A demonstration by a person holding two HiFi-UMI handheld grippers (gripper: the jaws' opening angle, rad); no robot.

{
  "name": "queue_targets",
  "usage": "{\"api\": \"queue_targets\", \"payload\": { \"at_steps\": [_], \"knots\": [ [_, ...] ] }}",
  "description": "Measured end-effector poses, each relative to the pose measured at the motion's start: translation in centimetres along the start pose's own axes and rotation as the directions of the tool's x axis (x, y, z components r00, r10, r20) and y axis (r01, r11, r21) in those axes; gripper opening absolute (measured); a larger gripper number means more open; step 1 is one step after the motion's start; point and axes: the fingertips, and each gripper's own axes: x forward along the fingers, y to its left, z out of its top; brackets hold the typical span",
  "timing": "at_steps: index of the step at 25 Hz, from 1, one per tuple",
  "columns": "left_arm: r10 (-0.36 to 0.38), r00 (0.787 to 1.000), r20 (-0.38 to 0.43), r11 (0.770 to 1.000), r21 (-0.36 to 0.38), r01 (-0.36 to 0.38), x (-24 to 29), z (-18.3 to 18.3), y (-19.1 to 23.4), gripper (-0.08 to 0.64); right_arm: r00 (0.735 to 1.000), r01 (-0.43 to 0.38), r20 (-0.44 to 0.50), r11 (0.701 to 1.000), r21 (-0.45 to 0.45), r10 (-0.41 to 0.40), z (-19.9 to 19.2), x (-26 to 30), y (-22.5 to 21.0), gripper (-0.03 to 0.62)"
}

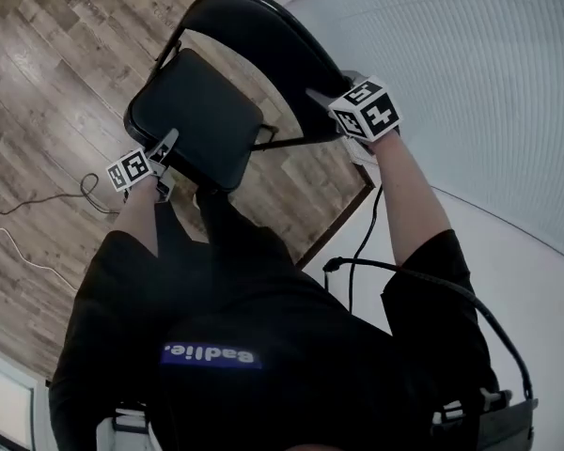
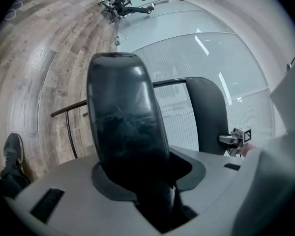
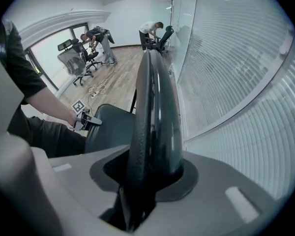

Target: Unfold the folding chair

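**Folding chair mostly open, held at seat and back**

The chair (image 1: 227,83) stands on the wood floor (image 1: 56,54) right in front of the person. Its seat (image 1: 193,116) is swung down, and locking it flat seems to be what's left. The left gripper (image 1: 166,161) clamps the seat's front edge and the right gripper (image 1: 321,98) clamps the backrest (image 1: 263,31). A slatted wall (image 1: 470,83) stands close beside the chair, and a cable (image 1: 38,200) lies well clear.

Open wood floor (image 1: 56,64) lay left of the folding chair (image 1: 202,120), crossed only by loose cables (image 1: 38,202). On the right, the frosted wall (image 1: 489,64) stood close beside the backrest (image 1: 282,45).
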Motion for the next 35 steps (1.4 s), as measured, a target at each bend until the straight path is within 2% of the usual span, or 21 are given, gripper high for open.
{"api": "queue_targets", "payload": {
  "at_steps": [3,6,12,16,20,26,29,35],
  "knots": [
    [-0.031,1.0,0.004,1.0,-0.007,0.031,0.2,-0.1,2.8,0.176,0.998,-0.069,0.007,0.997,0.031,0.069,-0.6,2.2,-3.0,0.124],
    [-0.03,0.999,0.034,0.999,-0.028,0.031,-0.2,-0.3,5.3,0.189,0.992,-0.129,0.002,0.99,0.053,0.129,-0.7,4.2,-5.3,0.124],
    [0.021,0.998,0.065,0.997,-0.079,-0.016,-1.2,-1.1,11.8,0.217,0.978,-0.209,0.012,0.975,0.077,0.209,-1.4,8.4,-7.1,0.13],
    [0.023,0.997,0.073,0.993,-0.116,-0.014,-2.2,-1.7,15.8,0.242,0.966,-0.257,0.013,0.962,0.093,0.257,-1.6,10.9,-7.2,0.13],
    [-0.001,0.998,0.067,0.99,-0.138,0.01,-3.7,-2.4,18.8,0.26,0.955,-0.295,0.02,0.949,0.108,0.295,-1.8,12.2,-6.4,0.13],
    [-0.057,0.992,0.109,0.991,-0.111,0.069,-4.7,-2.8,20.8,0.265,0.949,-0.313,0.057,0.948,0.05,0.31,-1.5,12.4,-4.0,0.124],
    [-0.037,0.995,0.094,0.991,-0.128,0.049,-5.3,-3.6,22.2,0.28,0.951,-0.304,0.075,0.952,0.025,0.301,-1.6,12.3,-2.1,0.125],
    [0.051,0.997,0.058,0.978,-0.206,-0.038,-6.6,-4.8,25.9,0.346,0.962,-0.262,0.072,0.965,-0.004,0.262,-1.1,12.6,2.5,0.124]
  ]
}}
